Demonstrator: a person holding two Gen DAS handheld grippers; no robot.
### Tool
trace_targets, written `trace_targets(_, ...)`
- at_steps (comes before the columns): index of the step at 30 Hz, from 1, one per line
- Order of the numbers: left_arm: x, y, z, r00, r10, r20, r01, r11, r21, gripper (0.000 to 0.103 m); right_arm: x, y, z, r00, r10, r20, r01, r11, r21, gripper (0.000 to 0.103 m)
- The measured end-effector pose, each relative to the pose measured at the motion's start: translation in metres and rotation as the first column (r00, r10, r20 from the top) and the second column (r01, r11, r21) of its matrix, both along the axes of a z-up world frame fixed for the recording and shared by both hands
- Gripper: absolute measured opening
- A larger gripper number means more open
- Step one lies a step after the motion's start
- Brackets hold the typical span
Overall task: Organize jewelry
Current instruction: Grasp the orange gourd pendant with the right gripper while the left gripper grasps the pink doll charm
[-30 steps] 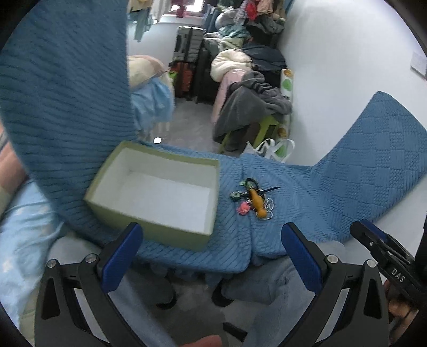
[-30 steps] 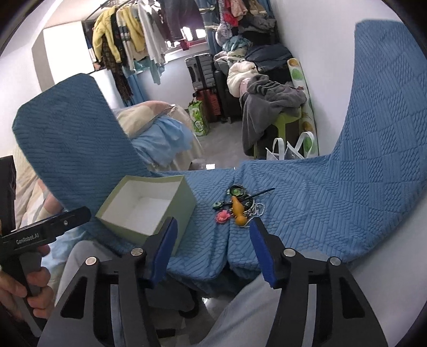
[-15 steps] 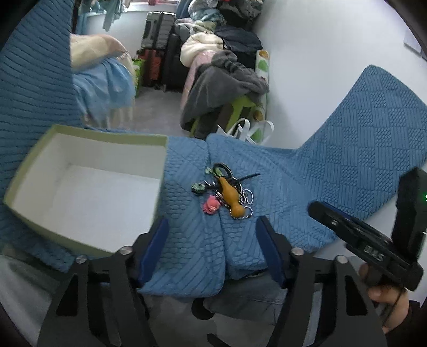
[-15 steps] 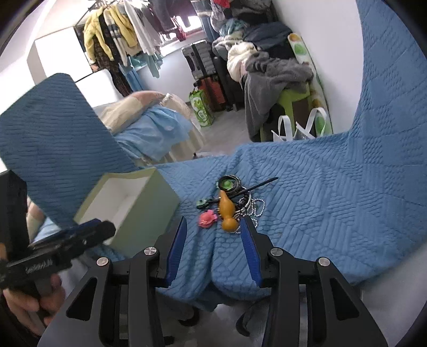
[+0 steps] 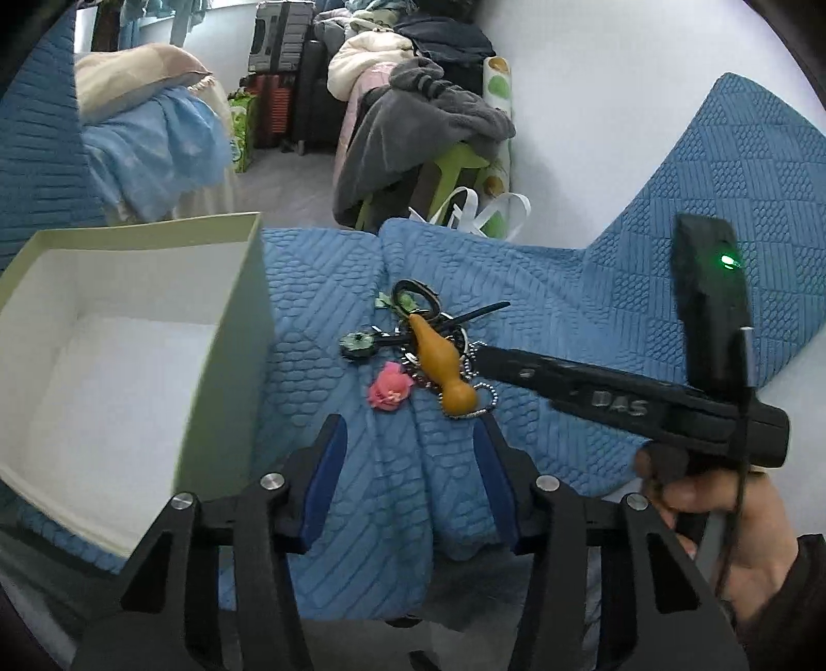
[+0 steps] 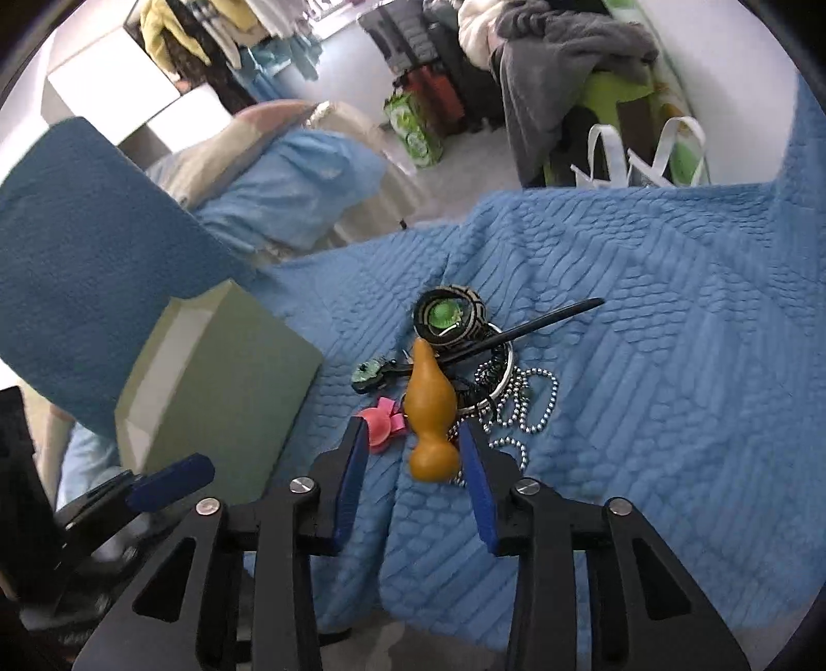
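A small pile of jewelry lies on the blue quilted cloth (image 5: 568, 289): an orange gourd pendant (image 5: 444, 371) (image 6: 431, 413), a pink flower piece (image 5: 390, 392) (image 6: 379, 420), a black-patterned bangle with green (image 6: 449, 315), a dark hairpin (image 6: 542, 322) and a silver bead chain (image 6: 521, 402). An open pale green box (image 5: 227, 371) (image 6: 206, 392) stands left of the pile, empty. My left gripper (image 5: 410, 459) is open just short of the pile. My right gripper (image 6: 413, 454) is open, its fingers on either side of the gourd's round end; it also shows in the left wrist view (image 5: 516, 361).
The cloth drapes over the seated person's lap and rises at both sides. Behind are a bed with light blue bedding (image 5: 155, 139), suitcases (image 5: 279, 36), and a green stool piled with clothes (image 5: 428, 124) by the white wall.
Both grippers have moved forward toward the jewelry pile. The right gripper now straddles the orange gourd. The left gripper's jaws stand narrower than a second ago.
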State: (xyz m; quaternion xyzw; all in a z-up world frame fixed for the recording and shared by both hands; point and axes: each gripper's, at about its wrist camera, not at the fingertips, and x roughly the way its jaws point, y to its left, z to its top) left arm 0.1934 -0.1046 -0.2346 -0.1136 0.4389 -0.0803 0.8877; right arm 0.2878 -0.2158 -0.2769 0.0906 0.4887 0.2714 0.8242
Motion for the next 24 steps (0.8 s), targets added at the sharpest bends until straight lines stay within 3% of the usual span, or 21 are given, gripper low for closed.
trace_targets(11, 0.023, -0.013, -0.027, 0.999, -0.027, -0.042, 0.028, 0.999, 0.045, 0.036, 0.024, 0.014, -0.041, 0.994, 0.064, -0.09, -0.069, 0.996, -0.05, 0.026)
trace_targets(13, 0.027, -0.015, -0.03, 0.998, -0.029, -0.051, 0.032, 0.998, 0.062, 0.036, 0.025, 0.016, -0.042, 0.994, 0.07, -0.084, -0.074, 0.996, -0.049, 0.022)
trace_targets(24, 0.049, -0.017, -0.05, 0.997, 0.011, -0.071, -0.003, 0.994, 0.11, 0.036, 0.021, -0.004, -0.025, 0.998, 0.031, -0.051, -0.031, 0.999, -0.013, 0.021)
